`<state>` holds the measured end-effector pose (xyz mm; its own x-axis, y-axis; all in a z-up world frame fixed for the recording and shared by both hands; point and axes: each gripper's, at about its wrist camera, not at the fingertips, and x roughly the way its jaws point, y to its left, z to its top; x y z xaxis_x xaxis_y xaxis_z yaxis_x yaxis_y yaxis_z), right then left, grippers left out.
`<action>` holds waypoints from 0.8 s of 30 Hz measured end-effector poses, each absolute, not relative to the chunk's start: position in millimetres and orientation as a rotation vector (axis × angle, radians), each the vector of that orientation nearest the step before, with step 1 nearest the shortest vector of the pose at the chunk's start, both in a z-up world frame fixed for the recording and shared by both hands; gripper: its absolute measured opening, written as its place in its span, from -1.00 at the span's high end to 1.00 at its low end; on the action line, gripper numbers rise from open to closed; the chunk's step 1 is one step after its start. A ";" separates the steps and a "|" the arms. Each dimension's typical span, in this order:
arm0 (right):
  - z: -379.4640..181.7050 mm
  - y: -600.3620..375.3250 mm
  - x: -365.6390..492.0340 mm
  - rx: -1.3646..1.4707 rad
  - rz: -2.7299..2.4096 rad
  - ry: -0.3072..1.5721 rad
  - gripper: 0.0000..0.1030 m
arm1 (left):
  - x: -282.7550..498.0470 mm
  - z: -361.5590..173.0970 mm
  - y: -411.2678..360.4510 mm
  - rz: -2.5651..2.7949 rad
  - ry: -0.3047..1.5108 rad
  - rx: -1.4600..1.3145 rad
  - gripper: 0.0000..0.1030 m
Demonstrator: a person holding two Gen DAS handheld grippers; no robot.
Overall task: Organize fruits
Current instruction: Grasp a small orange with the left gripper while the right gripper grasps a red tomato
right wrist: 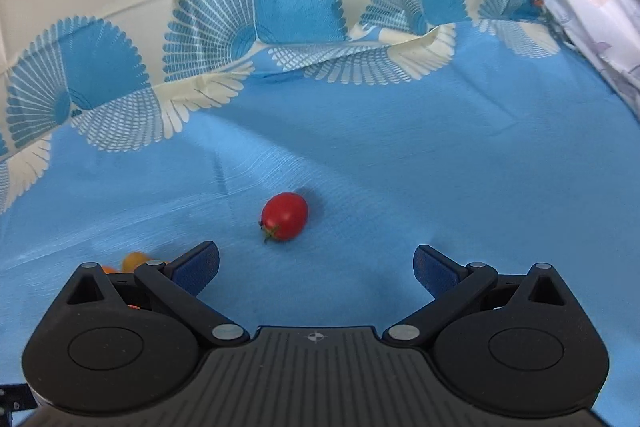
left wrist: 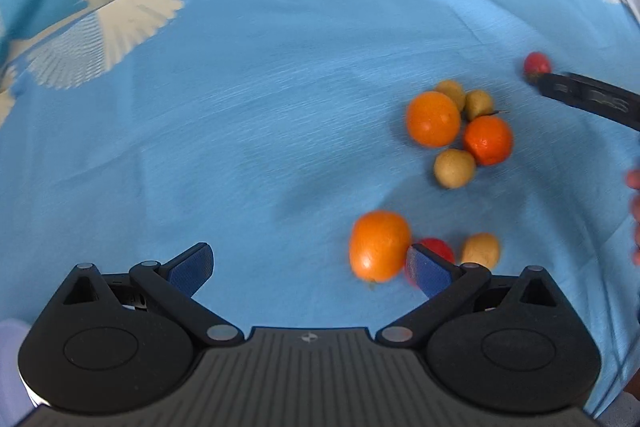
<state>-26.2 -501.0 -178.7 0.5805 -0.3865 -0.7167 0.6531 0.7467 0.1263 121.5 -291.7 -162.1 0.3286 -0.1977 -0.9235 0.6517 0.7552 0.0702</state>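
fruit (right wrist: 134, 261) behind the right claw (right wrist: 316, 269) is mostly hidden, perhaps oranges.

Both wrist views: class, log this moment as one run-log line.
left tongs: open, empty | right tongs: open, facing cherry tomato | fruit cluster: loose on blue cloth | sorting: unfinished

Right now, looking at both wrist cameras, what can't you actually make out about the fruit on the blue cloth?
- Left wrist view: the near cherry tomato is half hidden behind the left tongs' blue pad.
- Left wrist view: the far cherry tomato is small, partly covered by the right tongs' finger.
- Right wrist view: orange fruit mostly hidden behind the right tongs; the count is unclear.
- Left wrist view: the nearest orange is motion blurred.
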 end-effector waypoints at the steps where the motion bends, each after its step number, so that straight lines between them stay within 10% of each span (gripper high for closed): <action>1: -184.5 -504.2 -19.5 0.408 -0.628 0.732 -0.99 | 124.8 -162.6 -293.0 -0.594 1.101 0.465 -1.00; 7: -203.9 -508.4 8.8 0.345 -0.680 0.722 -0.94 | 143.8 -172.4 -292.0 -0.626 1.179 0.318 -0.99; 9: -203.4 -501.5 9.0 0.274 -0.704 0.728 -0.57 | 143.1 -170.4 -286.5 -0.655 1.183 0.269 -0.77; 11: -198.9 -497.4 3.2 0.262 -0.644 0.699 0.44 | 140.5 -165.8 -283.5 -0.674 1.179 0.245 -0.01; 14: -191.9 -495.7 -7.6 0.283 -0.641 0.716 0.42 | 137.3 -154.3 -282.3 -0.680 1.180 0.230 0.58; 16: -188.0 -494.9 -17.3 0.319 -0.634 0.710 0.42 | 134.7 -150.7 -281.8 -0.661 1.182 0.246 0.45; 19: -184.5 -489.6 -27.1 0.309 -0.633 0.704 0.42 | 126.8 -152.2 -270.7 -0.664 1.178 0.250 -0.45; 24: -185.0 -485.0 -39.0 0.331 -0.619 0.717 0.42 | 104.1 -165.3 -265.9 -0.716 1.175 0.344 -0.54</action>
<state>-39.0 -485.0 -185.0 0.5878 -0.4108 -0.6969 0.6291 0.7738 0.0745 104.1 -265.9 -165.3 0.2022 -0.3288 -0.9225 0.6692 0.7342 -0.1150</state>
